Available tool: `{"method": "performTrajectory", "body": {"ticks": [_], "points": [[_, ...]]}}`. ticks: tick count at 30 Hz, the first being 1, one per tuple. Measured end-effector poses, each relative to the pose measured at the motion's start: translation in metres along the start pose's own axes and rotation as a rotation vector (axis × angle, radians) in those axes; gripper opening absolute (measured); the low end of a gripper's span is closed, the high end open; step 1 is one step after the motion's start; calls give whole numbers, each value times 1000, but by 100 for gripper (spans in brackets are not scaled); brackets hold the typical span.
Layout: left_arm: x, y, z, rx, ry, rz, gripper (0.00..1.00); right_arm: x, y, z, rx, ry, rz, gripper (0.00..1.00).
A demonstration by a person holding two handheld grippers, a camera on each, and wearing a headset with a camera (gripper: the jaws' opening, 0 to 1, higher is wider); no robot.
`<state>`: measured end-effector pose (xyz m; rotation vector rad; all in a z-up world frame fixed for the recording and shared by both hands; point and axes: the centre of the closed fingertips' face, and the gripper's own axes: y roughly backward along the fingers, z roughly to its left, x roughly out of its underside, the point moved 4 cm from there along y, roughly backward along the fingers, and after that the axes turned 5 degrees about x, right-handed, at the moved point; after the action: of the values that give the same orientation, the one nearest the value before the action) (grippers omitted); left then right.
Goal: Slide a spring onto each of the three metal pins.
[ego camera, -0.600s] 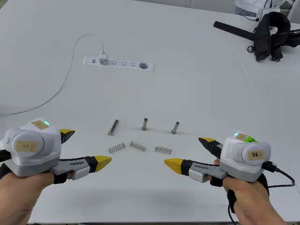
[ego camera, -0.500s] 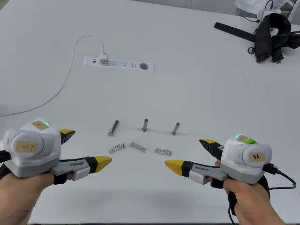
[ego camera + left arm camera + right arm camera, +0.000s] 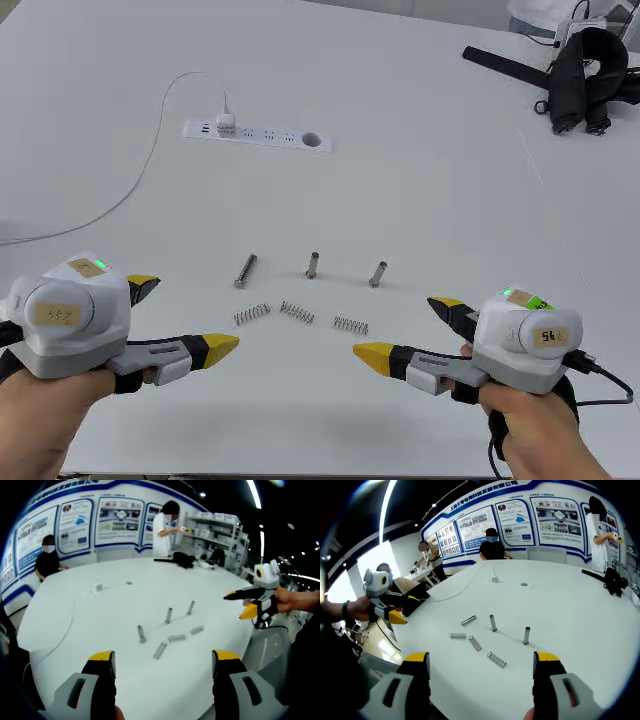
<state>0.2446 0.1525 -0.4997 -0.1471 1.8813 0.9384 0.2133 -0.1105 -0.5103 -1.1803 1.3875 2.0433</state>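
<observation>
Jaws apart, left gripper [image 3: 190, 312], right gripper [image 3: 398, 325]; coiled springs [image 3: 297, 313] seemingly loose beside pins [image 3: 312, 264]

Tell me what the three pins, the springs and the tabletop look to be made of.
The pins look like steel: dull grey cylinders with a bright sheen along their sides. The springs are thin coiled wire, silvery, probably steel too. The tabletop is smooth matte white with soft reflections, perhaps laminate or painted board; the look leaves that open.
</observation>
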Motion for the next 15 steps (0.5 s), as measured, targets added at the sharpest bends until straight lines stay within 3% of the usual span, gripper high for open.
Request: {"method": "performTrajectory", "body": {"ticks": [15], "points": [[6,-5,6,3,24,24,82,8,1,-1,-2,-13,21,88]]}}
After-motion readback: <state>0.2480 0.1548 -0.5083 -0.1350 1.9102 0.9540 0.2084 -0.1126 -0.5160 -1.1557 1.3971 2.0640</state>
